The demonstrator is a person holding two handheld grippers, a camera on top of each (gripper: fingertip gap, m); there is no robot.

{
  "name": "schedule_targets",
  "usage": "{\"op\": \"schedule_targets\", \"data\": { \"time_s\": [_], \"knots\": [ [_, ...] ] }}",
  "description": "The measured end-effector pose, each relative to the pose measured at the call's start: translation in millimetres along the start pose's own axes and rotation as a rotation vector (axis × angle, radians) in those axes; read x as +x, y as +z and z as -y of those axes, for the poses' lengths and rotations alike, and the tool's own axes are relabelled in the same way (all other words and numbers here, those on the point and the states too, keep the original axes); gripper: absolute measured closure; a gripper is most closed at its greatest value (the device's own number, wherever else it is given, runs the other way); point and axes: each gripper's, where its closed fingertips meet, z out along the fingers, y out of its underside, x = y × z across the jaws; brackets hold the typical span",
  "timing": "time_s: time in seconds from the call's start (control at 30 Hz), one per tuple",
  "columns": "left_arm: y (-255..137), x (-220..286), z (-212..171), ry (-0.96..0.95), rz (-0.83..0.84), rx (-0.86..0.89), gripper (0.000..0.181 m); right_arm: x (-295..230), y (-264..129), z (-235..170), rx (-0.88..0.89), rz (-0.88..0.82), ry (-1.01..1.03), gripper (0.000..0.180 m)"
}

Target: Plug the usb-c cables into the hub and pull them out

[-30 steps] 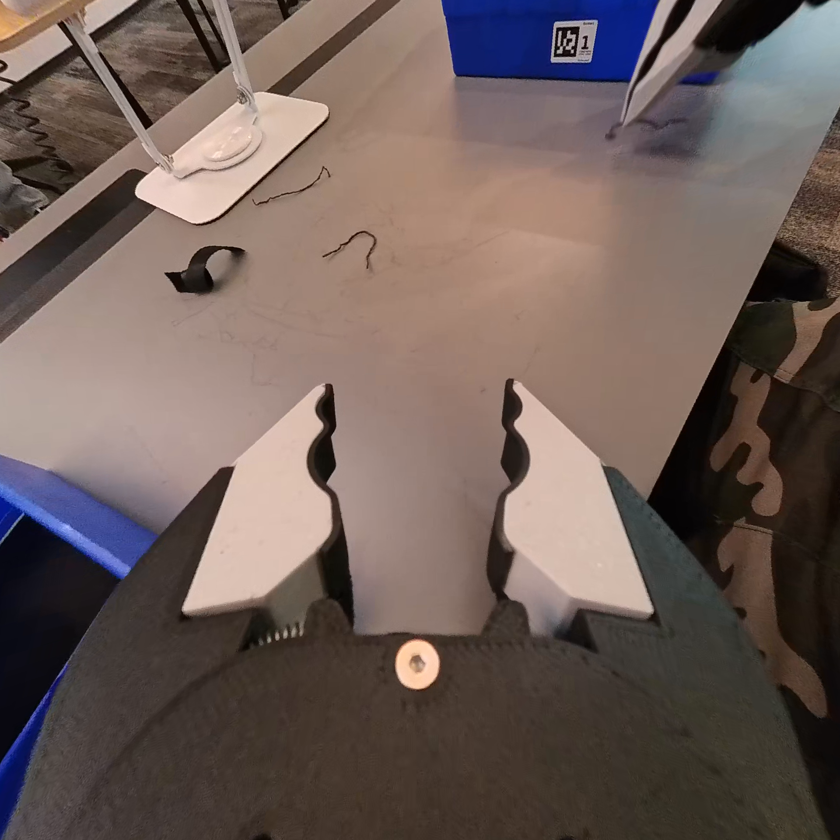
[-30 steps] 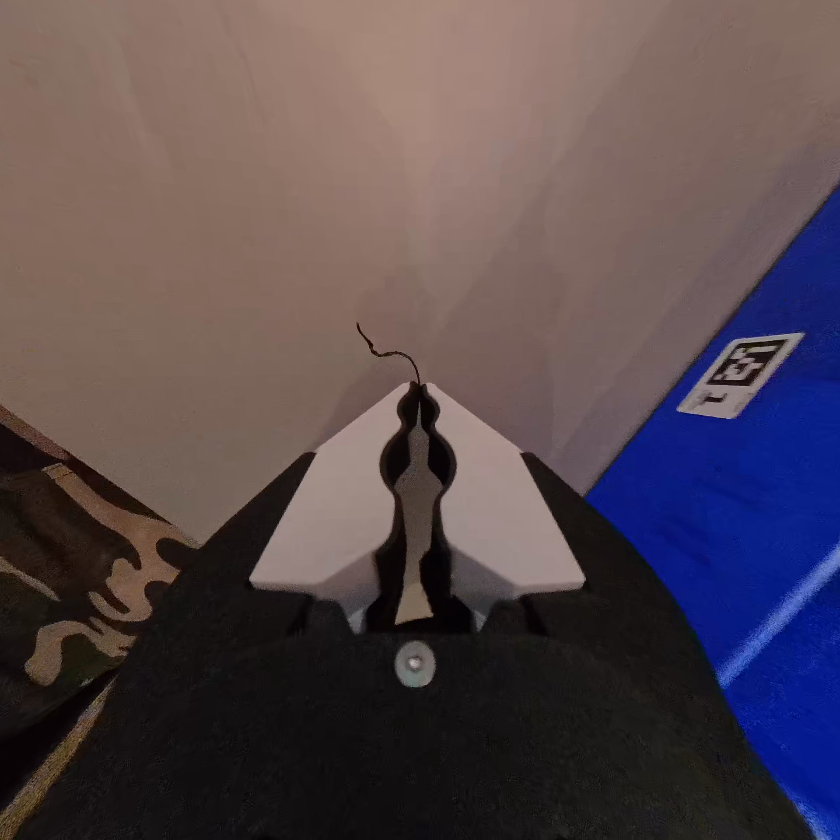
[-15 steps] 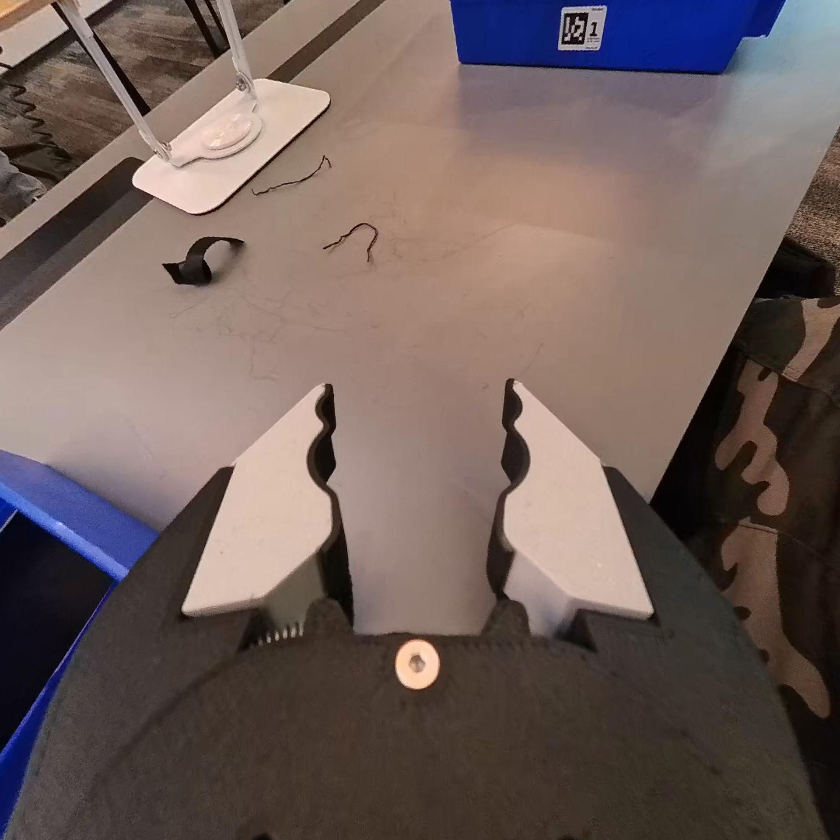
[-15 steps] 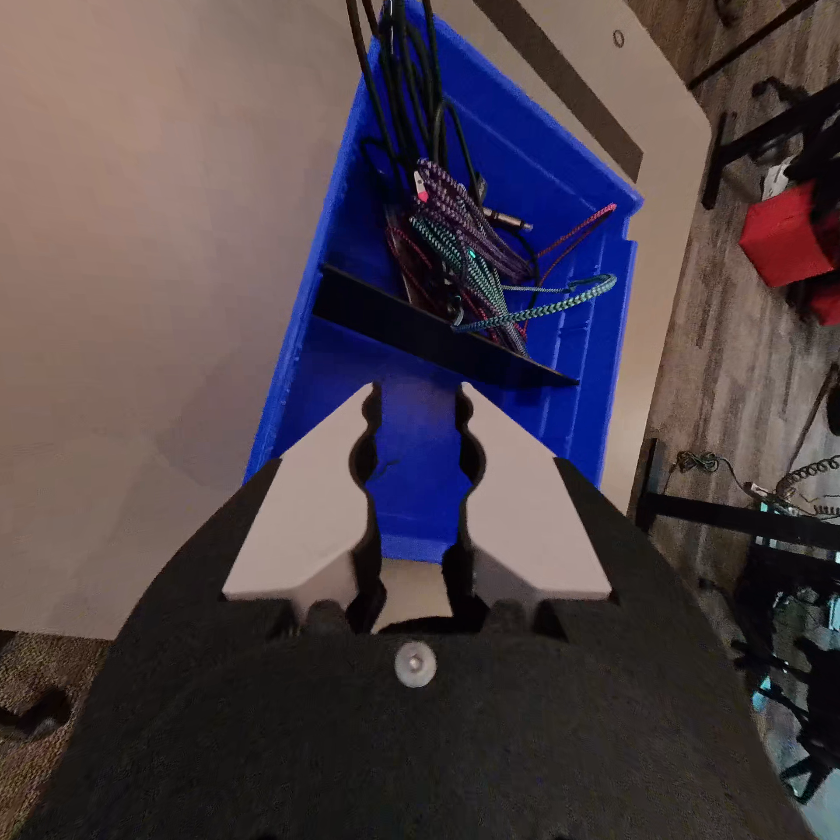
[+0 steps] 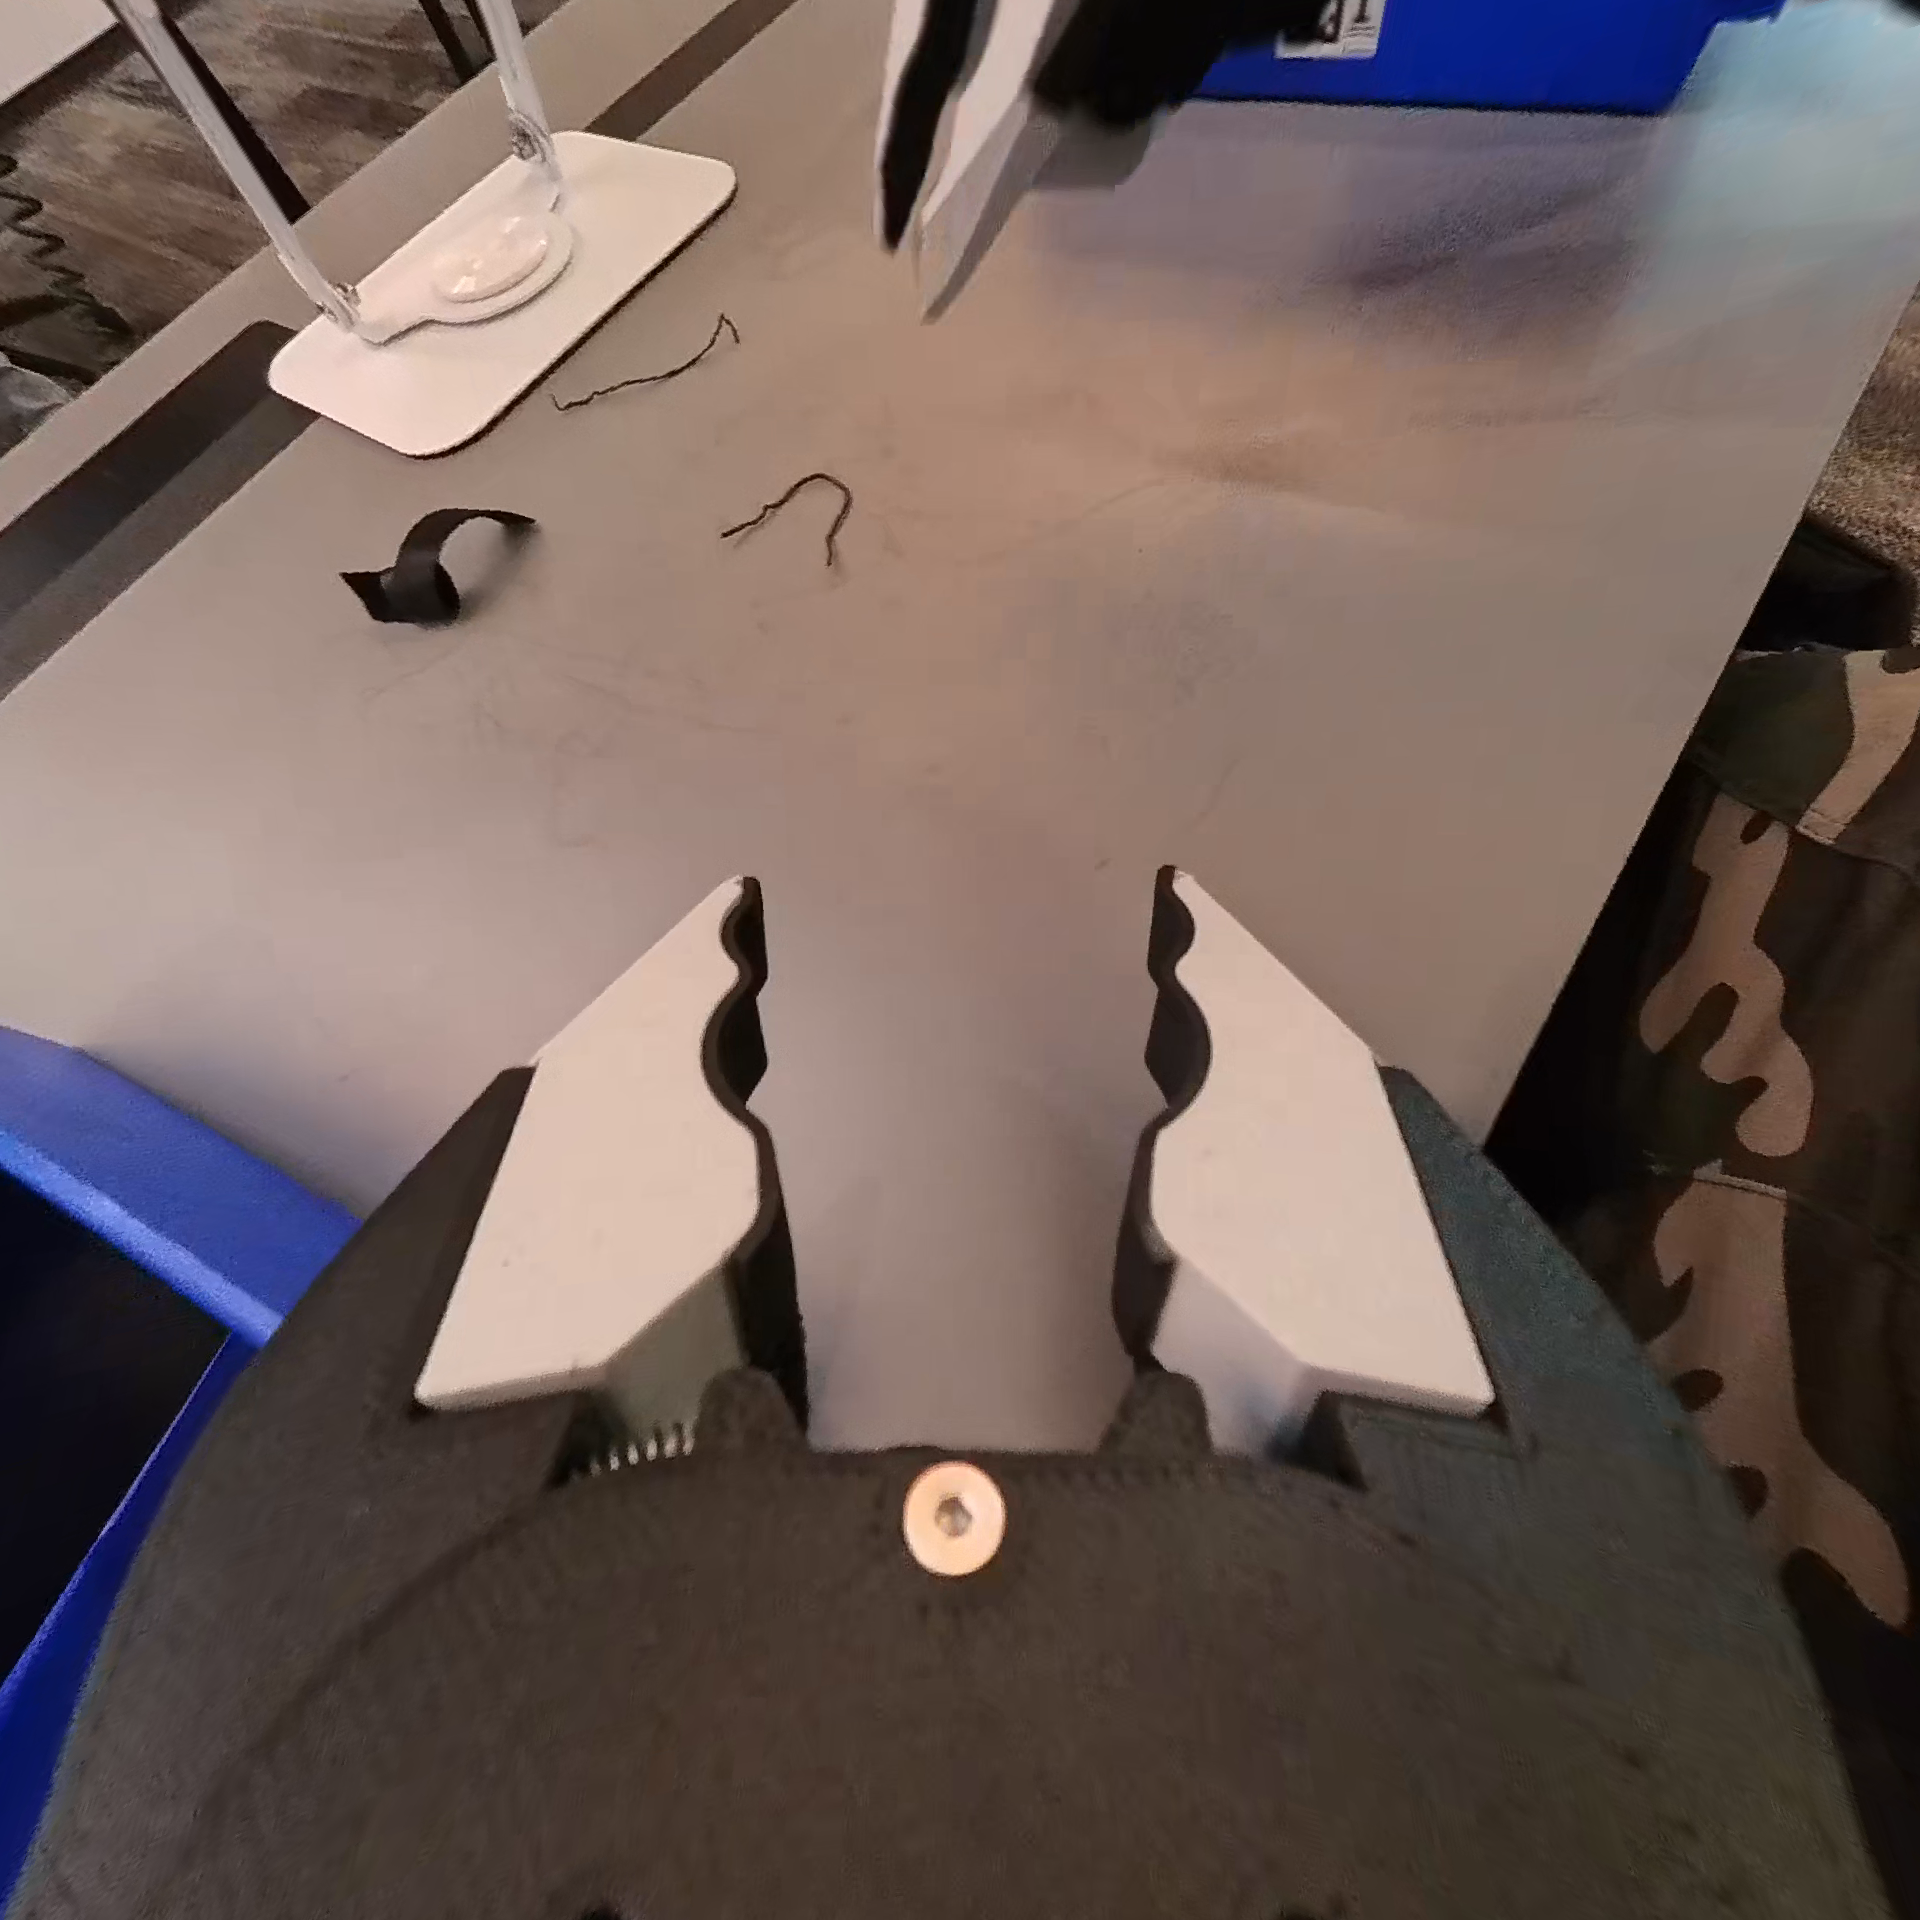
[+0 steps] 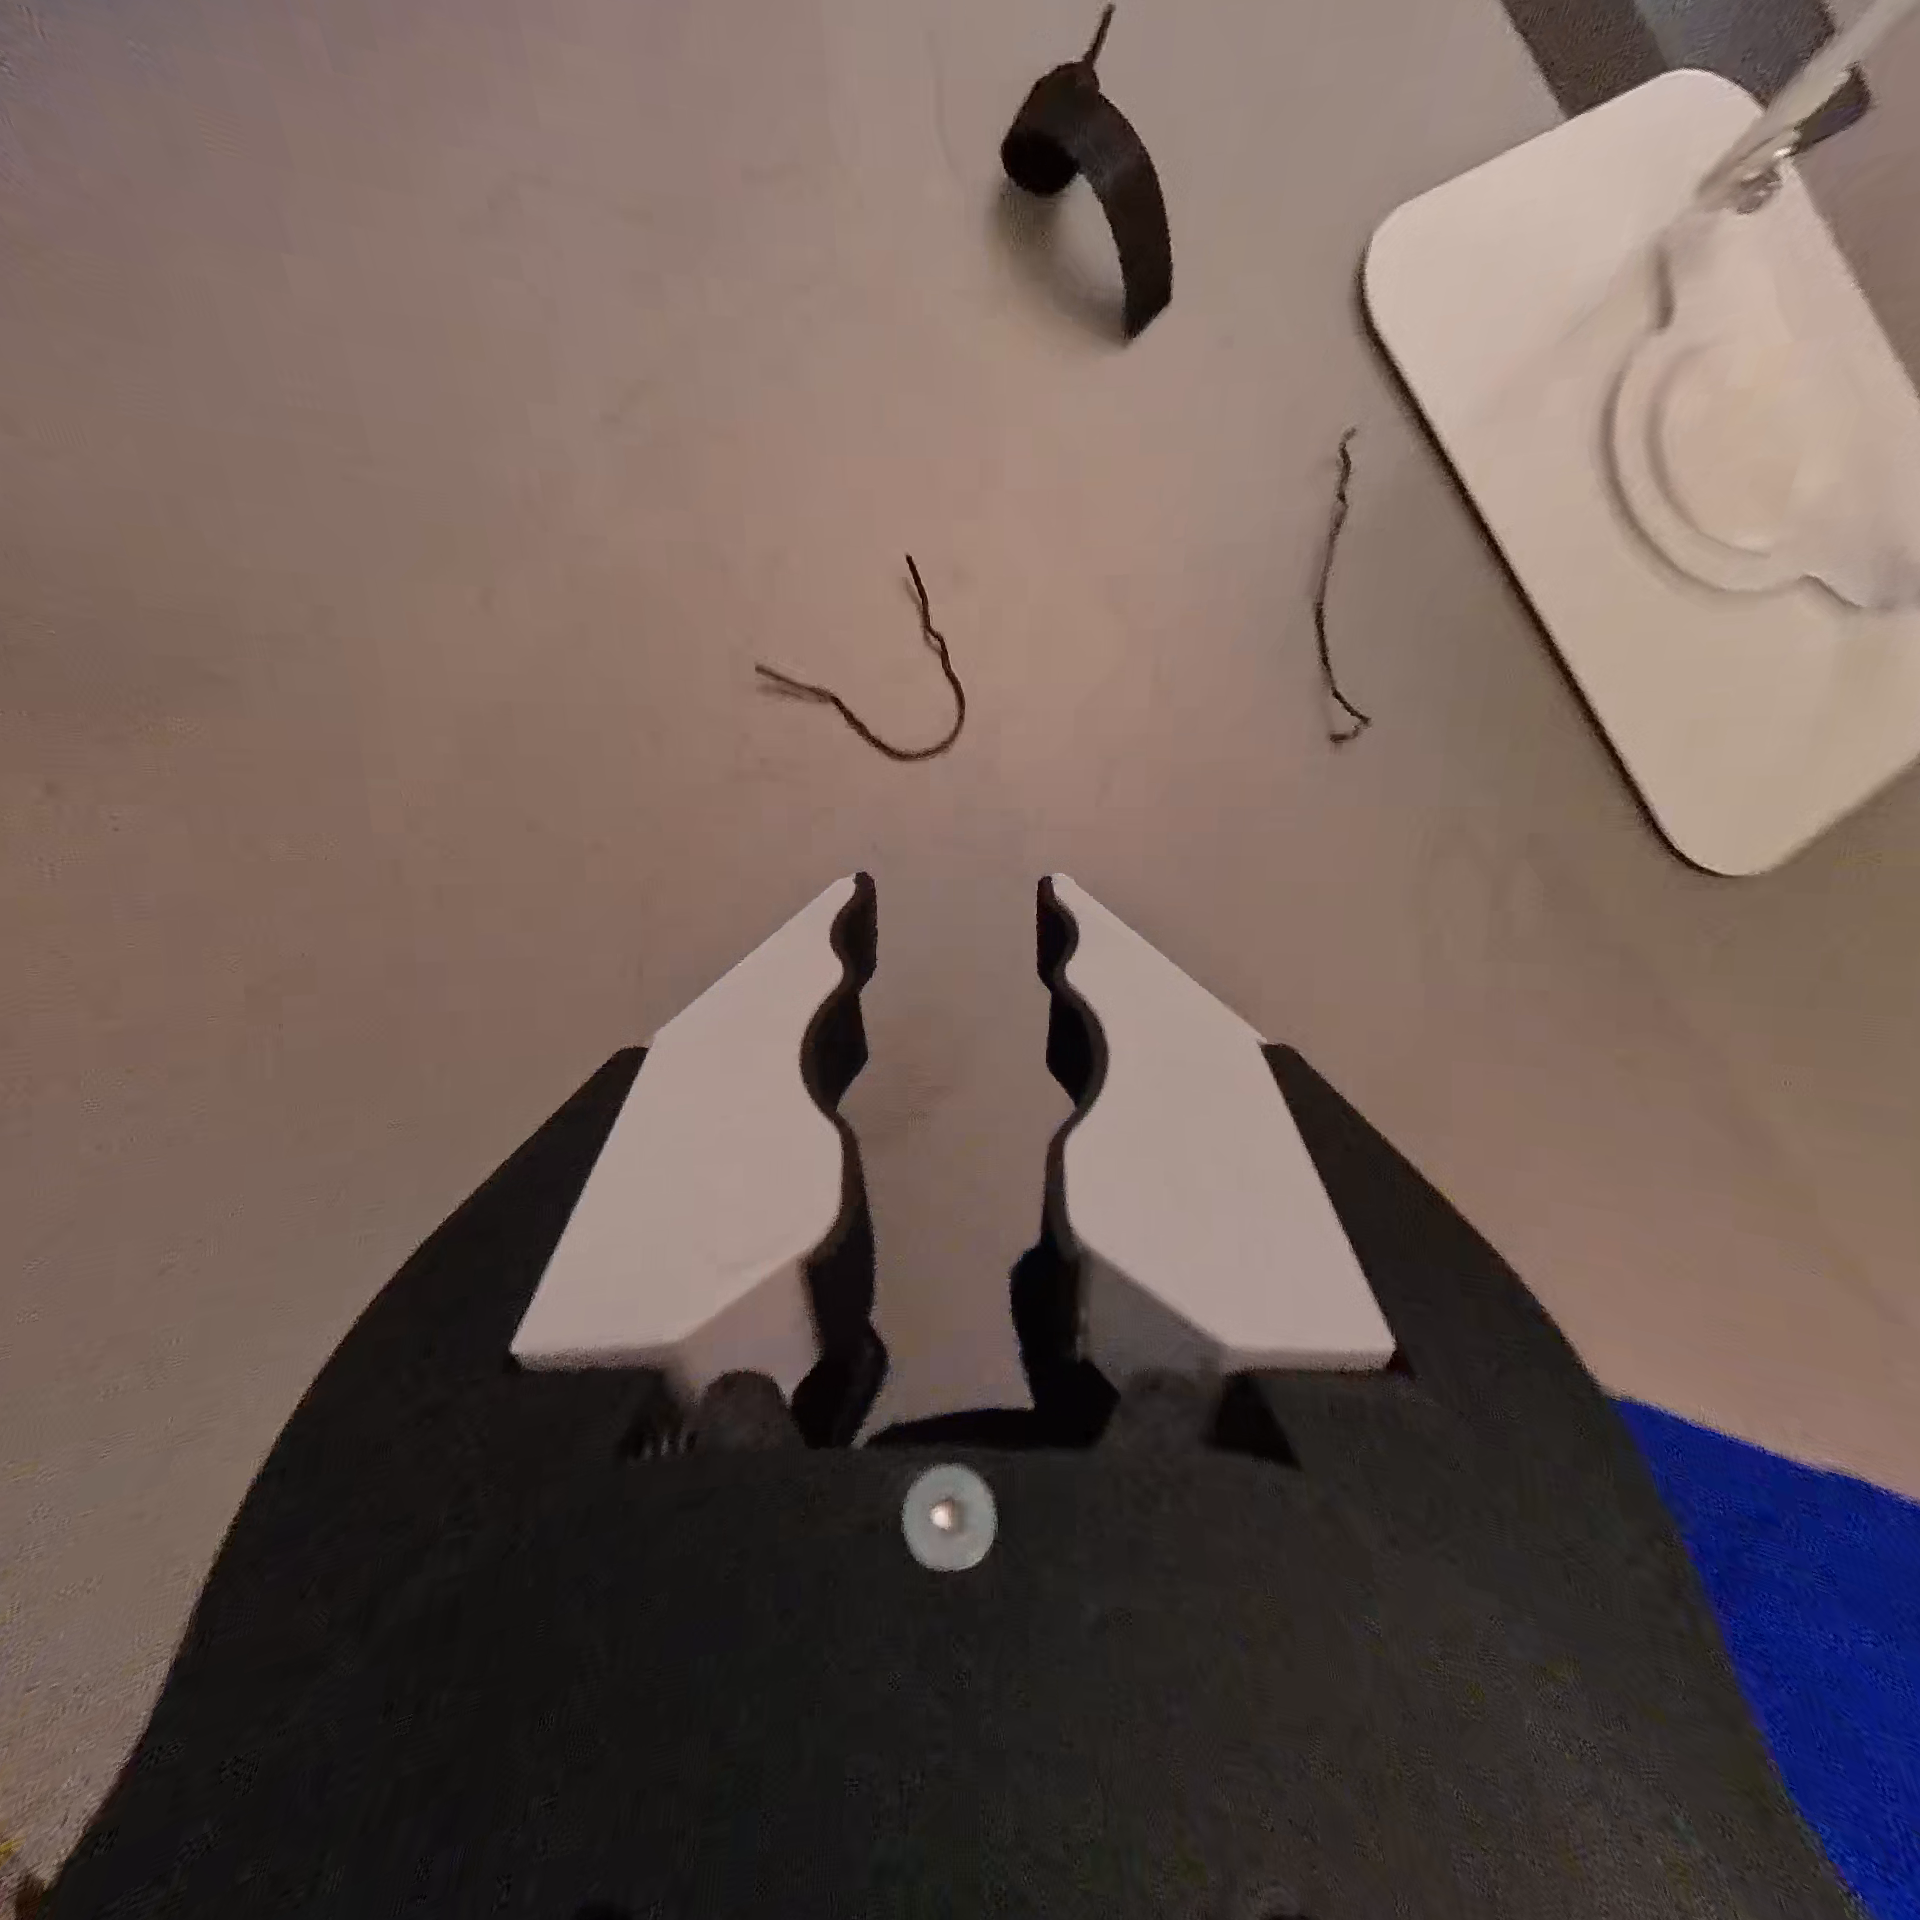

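Neither a hub nor a usb-c cable shows in either wrist view right now, so I can't say where they sit. What's actually on the grey bench (image 5: 1039,727) is leftovers: a curled black strap (image 6: 1091,177), two bits of dark thread (image 6: 883,686) (image 6: 1335,592), and the white base of a stand (image 6: 1662,416) with clear legs.

Taking that stand base as the landmark: the strap is a short way off its near corner, one thread lies just beside its edge, and the hooked thread is further out toward the middle of the bench. The right gripper (image 6: 951,883) hovers over bare bench short of the hooked thread, fingers parted with nothing between them. The left gripper (image 5: 956,883) hangs well back from the stand, fingers spread wide, also empty. A blue bin (image 5: 1558,62) sits at the far end of the bench, and another blue bin's rim (image 5: 156,1195) is by the left gripper.

My guess on handling once the cables turn up: light and floppy, so the cord itself gives no control. Pinch the stiff plug housing, close behind the metal tip, square to the port. The hub is probably light enough to slide, so the other gripper should pin its body while pushing in or pulling out
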Motion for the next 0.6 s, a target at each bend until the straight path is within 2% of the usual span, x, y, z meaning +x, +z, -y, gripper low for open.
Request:
{"op": "schedule_targets", "data": {
  "time_s": [0.13, 0.3, 0.4, 0.53, 0.6],
  "knots": [
    [-1, -2, 1, -0.012, -0.006, 0.010, 0.108, 3, 41, 20, 0.024, 0.078, 0.073, 0.154],
    [1, -1, 0, -0.018, -0.021, 0.012, 0.108, 4, 73, 14, -0.059, 0.119, 0.110, 0.158],
    [0, -2, 0, -0.029, -0.027, 0.018, 0.108, 0, 79, 14, -0.055, 0.130, 0.074, 0.180],
    [0, -4, -1, -0.038, -0.026, 0.017, 0.108, -2, 77, 16, -0.056, 0.113, 0.031, 0.180],
    [-1, -4, 0, -0.036, -0.023, 0.019, 0.108, -2, 59, 23, -0.010, 0.103, 0.044, 0.180]
  ]
}}
